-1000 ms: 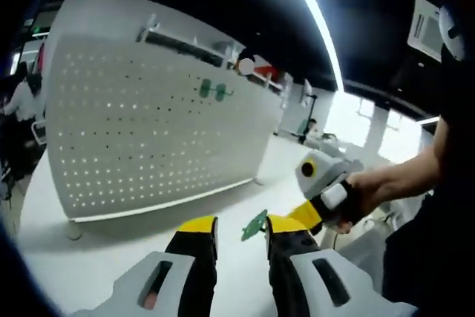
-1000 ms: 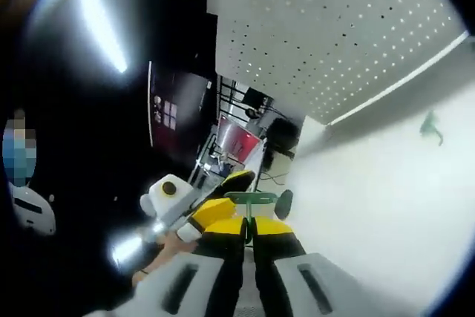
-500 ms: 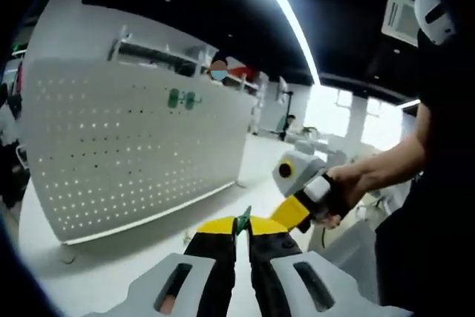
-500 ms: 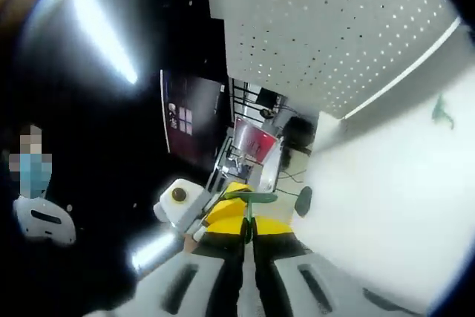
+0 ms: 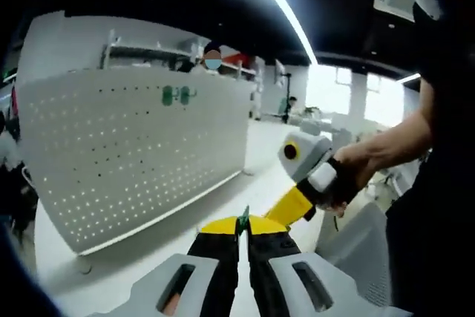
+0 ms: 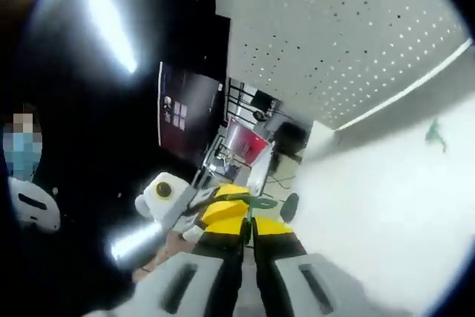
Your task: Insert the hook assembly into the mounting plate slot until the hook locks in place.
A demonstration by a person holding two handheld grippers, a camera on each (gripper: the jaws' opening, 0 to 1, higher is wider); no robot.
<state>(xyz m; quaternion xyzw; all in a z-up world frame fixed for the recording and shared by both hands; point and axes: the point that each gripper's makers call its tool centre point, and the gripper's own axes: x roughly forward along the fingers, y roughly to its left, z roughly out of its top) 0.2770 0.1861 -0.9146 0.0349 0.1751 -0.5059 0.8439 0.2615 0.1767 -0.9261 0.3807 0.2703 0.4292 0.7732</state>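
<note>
Holding a small green hook piece [image 5: 243, 218], the left gripper [image 5: 243, 231] sits at the bottom middle of the left gripper view. Its jaws are squeezed almost together, and the green bit pokes up between the yellow tips. Just to the right, the right gripper [image 5: 297, 202] comes in, held by a person's hand [image 5: 349, 180].

At the bottom middle of the right gripper view, the right gripper [image 6: 247, 226] has its jaws nearly closed on a green hook [image 6: 249, 200]. A bar of the hook lies across the yellow tips.

Farther off, the white bench [image 6: 371, 198] spreads to the right of that view. One more little green part [image 6: 435, 133] lies on it, alone, at the right edge.

Farthest away stands the white mounting plate [image 5: 133, 154], full of holes, on the left of the left gripper view. Two green pieces [image 5: 175, 95] already sit near its top.

I think the job is only started. The hook is picked up, but it is well apart from the plate. It must be carried over, pushed into a slot and locked.
</note>
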